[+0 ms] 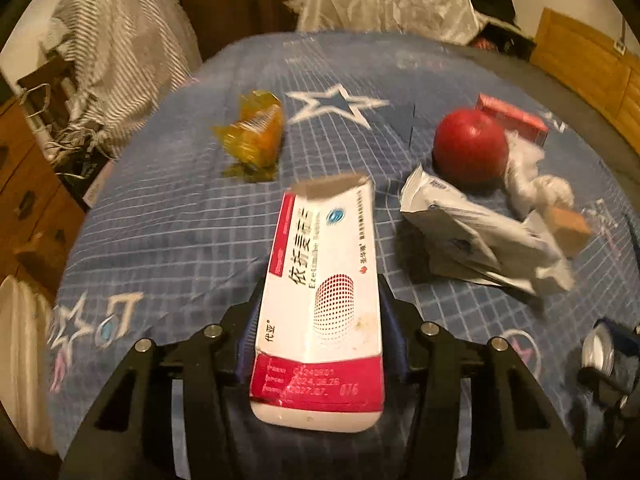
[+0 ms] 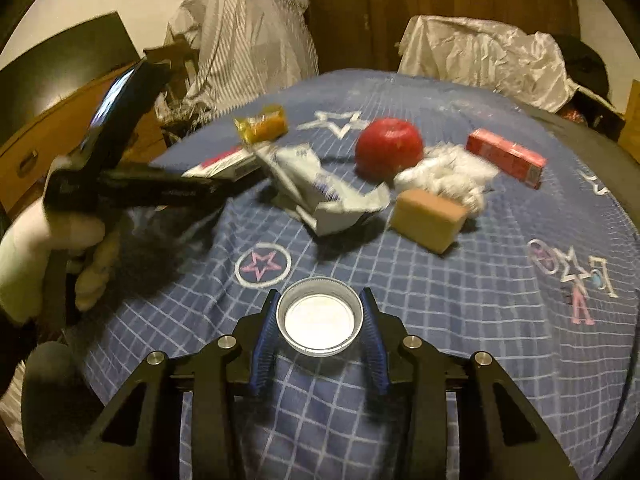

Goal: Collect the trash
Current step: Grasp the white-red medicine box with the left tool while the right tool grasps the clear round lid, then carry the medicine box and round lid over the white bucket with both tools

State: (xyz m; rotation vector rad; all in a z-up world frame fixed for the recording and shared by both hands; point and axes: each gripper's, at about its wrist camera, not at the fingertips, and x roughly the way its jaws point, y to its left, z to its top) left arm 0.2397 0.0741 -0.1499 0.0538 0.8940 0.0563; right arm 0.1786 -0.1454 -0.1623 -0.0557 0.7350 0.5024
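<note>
Blue checked bedspread [image 2: 440, 300] under left gripper [image 1: 320, 312] pinching open-ended medicine box [image 1: 324, 300], right gripper [image 2: 320, 320] clamping empty metal lid [image 2: 320, 322]

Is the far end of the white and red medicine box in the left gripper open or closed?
Open. The medicine box, clamped in the left gripper, has its far flap lifted, showing brown cardboard inside. Contents cannot be seen.

Bare blue bedsheet [image 2: 460, 320] lies open near and right; farther off, the crumpled white wrapper [image 2: 320, 196], tan block [image 2: 428, 220] and red apple [image 2: 390, 148] crowd the middle.
</note>
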